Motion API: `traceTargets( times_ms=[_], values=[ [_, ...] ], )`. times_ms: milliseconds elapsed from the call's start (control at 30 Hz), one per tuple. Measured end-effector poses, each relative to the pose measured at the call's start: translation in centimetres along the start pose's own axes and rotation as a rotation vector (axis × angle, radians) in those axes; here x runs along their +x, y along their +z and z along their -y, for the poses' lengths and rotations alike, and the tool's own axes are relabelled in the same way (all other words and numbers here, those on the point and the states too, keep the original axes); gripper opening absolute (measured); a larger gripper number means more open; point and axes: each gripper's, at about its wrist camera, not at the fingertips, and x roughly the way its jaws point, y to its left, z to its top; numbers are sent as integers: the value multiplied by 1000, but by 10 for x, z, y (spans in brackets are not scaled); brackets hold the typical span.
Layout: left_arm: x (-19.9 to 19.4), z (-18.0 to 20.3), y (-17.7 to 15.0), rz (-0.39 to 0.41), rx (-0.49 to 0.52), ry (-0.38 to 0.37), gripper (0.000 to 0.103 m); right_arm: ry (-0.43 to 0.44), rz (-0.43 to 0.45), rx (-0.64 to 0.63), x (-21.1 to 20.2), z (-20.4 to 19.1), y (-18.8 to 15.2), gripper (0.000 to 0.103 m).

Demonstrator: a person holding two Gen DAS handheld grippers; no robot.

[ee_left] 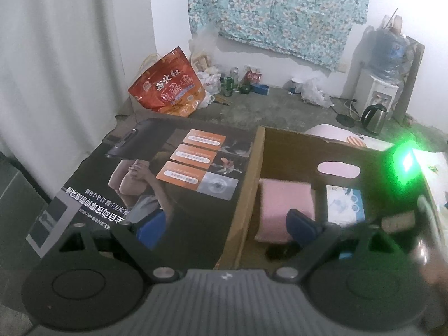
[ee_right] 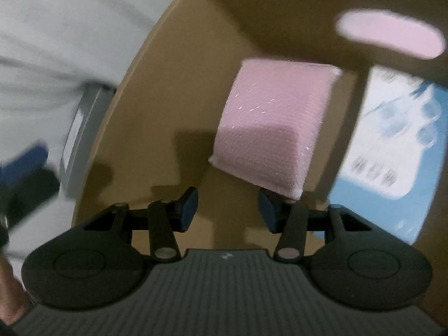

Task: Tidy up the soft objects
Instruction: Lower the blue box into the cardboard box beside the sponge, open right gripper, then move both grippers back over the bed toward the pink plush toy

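Note:
An open cardboard box holds a pink wrapped soft pack and, beside it, a blue-and-white pack. My left gripper is open wide and straddles the box's left wall, with one blue pad over the pink pack. In the right wrist view my right gripper is open inside the box, with nothing between its fingers. The pink pack lies just beyond its right fingertip, and the blue-and-white pack is further right. From the left view the right gripper appears as a blurred dark body with a green light.
The box's printed flap lies folded out to the left. A handle hole in the far wall shows pink behind it. On the floor beyond are a red bag, cans and bottles, a kettle and a water dispenser.

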Motion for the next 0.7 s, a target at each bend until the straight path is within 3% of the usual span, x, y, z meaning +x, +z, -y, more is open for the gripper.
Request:
traceTargets(
  times_ms=[100, 233, 400, 600, 700],
  values=[
    [-1, 1, 1, -2, 2, 2, 94, 49, 17, 72, -10, 13, -2, 47],
    [-2, 1, 2, -1, 1, -3, 94, 68, 50, 46, -40, 10, -13, 47],
    [-22, 2, -1, 43, -28, -36, 97, 178, 139, 58, -114, 13, -26, 50],
    [-61, 17, -12, 97, 0, -108, 98, 299, 308, 79, -224, 44, -80, 58],
    [-81, 30, -22, 117, 15, -159, 100, 286, 386, 80, -267, 64, -122, 60]
  ],
)
